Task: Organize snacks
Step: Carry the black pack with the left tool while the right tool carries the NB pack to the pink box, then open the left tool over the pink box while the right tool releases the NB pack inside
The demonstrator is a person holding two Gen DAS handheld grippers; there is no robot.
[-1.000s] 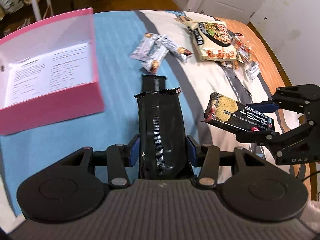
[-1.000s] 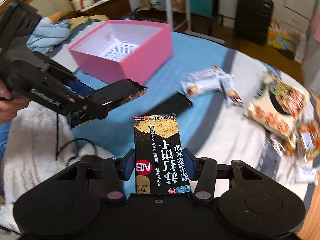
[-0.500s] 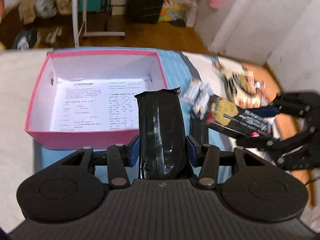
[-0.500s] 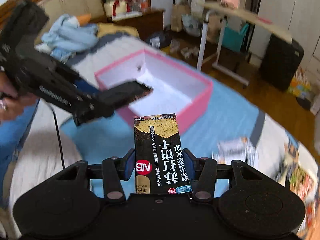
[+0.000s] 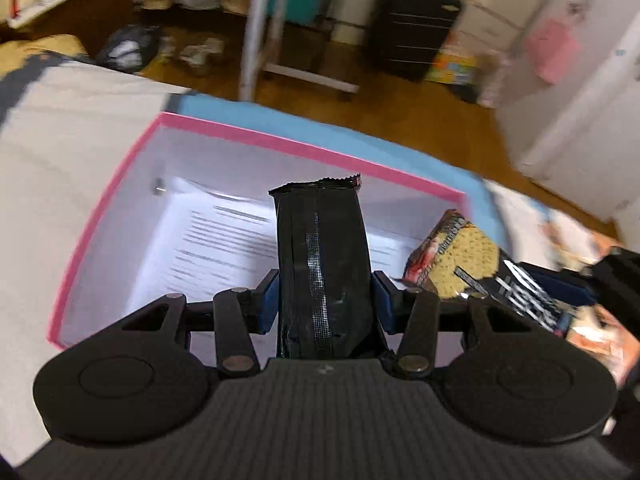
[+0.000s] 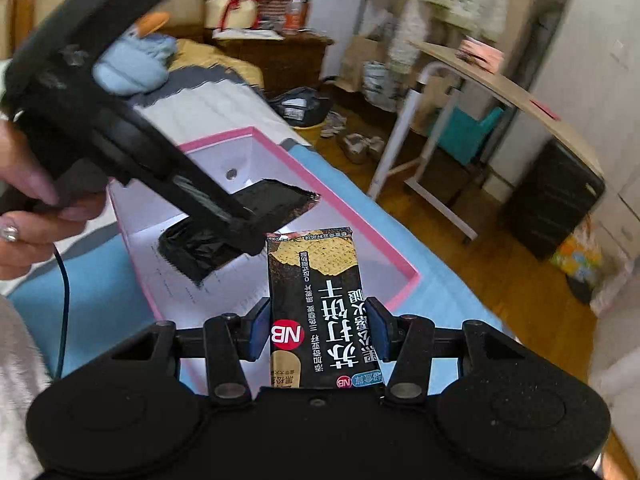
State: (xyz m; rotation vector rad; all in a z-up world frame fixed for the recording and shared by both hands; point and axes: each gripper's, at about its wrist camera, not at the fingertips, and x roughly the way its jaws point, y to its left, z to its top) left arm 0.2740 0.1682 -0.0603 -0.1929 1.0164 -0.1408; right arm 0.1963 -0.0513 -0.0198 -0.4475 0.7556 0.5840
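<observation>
My left gripper (image 5: 324, 304) is shut on a black snack packet (image 5: 320, 256), back side up, and holds it above the open pink box (image 5: 304, 148). My right gripper (image 6: 316, 332) is shut on a black cracker packet (image 6: 320, 300) with Chinese print, at the box's near right edge (image 6: 408, 280). The cracker packet also shows in the left wrist view (image 5: 464, 260), over the box's right side. In the right wrist view the left gripper (image 6: 120, 140) and its black packet (image 6: 272, 200) hang over the box. A printed sheet (image 5: 224, 240) lies on the box floor.
The box sits on a blue and white bed cover (image 6: 100, 300). Beyond the bed are a wooden floor, a white-legged desk (image 6: 460, 80), a black suitcase (image 5: 412, 28) and clutter. More snack packets (image 5: 596, 320) show blurred at the right.
Both grippers moved with their packets from the open bed toward and over the pink box. The views swung away from the loose snacks. Both grips stayed shut.
</observation>
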